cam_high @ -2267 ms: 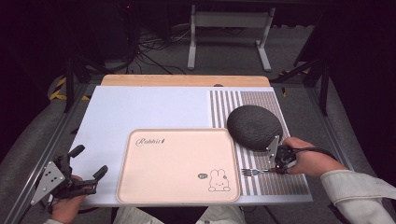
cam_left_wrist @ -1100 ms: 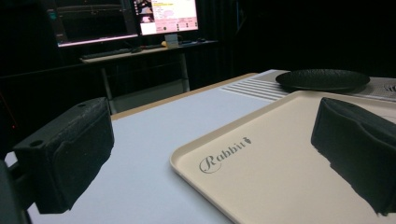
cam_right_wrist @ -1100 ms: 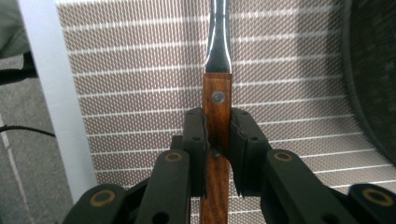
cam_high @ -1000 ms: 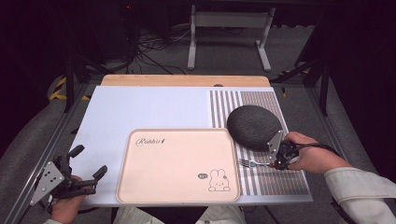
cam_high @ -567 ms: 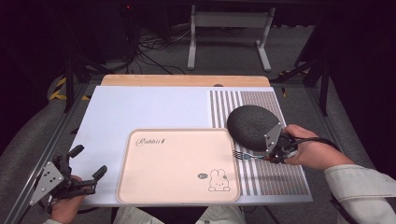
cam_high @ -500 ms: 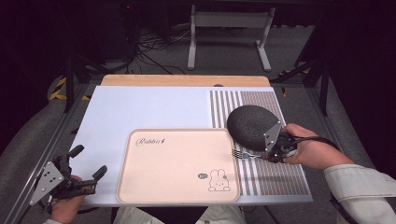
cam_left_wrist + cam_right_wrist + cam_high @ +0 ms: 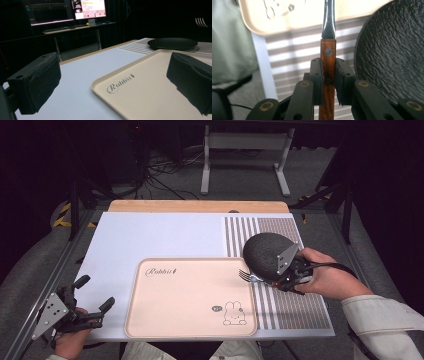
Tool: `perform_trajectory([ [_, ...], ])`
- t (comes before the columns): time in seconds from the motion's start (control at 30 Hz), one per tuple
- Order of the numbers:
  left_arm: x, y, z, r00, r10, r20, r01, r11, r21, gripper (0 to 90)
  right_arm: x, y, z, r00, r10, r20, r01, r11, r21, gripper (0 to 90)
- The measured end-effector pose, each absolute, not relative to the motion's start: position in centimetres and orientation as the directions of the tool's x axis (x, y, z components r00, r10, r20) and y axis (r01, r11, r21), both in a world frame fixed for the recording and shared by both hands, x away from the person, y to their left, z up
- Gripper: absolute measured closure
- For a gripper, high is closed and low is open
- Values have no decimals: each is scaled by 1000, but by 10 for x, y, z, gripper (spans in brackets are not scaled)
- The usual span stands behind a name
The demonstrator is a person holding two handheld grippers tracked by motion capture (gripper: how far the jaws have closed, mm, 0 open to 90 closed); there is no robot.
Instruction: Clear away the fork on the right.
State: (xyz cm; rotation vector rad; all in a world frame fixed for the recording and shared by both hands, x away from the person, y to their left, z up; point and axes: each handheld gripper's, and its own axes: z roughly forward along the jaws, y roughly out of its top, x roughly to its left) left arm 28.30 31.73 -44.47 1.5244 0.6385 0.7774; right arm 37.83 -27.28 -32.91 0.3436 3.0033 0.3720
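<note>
The right gripper (image 7: 328, 82) has its jaws clenched on the wooden handle of a fork (image 7: 328, 32), the grasp sitting just below the rivet, with the steel neck running forward out of the jaws; in the high view the fork (image 7: 246, 275) points its tines toward the pink tray (image 7: 165, 320), their tips at or just over its right edge, though whether they touch it I cannot tell; the black plate (image 7: 265, 252) lies just beside the right gripper (image 7: 285, 275) on the striped mat (image 7: 300, 305), close along the fork's flank; the left gripper (image 7: 92, 307) rests near the front left corner of the surface (image 7: 150, 235), its jaws released and wide apart with nothing between them, the tray's "Rabbit" lettering ahead of them in the left gripper view; the risks, as I judge them: the narrow handle may pivot in the pads if the tines catch the tray's raised rim; a sideways swing could knock the plate; a low approach might push the tray across the surface.
</note>
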Motion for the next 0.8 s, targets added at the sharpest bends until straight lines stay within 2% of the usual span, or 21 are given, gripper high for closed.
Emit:
perform_trajectory([
  [0.13,283,317,-445,620,777,107,-48,-99,994,0,377,-266,-324,-962,266,-69,233,922,308,781],
  [0.6,284,317,-444,622,775,109,-50,-99,994,0,377,-244,-315,-928,371,-36,336,874,351,781],
  [0.8,284,317,-444,624,774,107,-49,-97,994,0,376,-232,-310,-879,477,9,443,809,386,781],
])
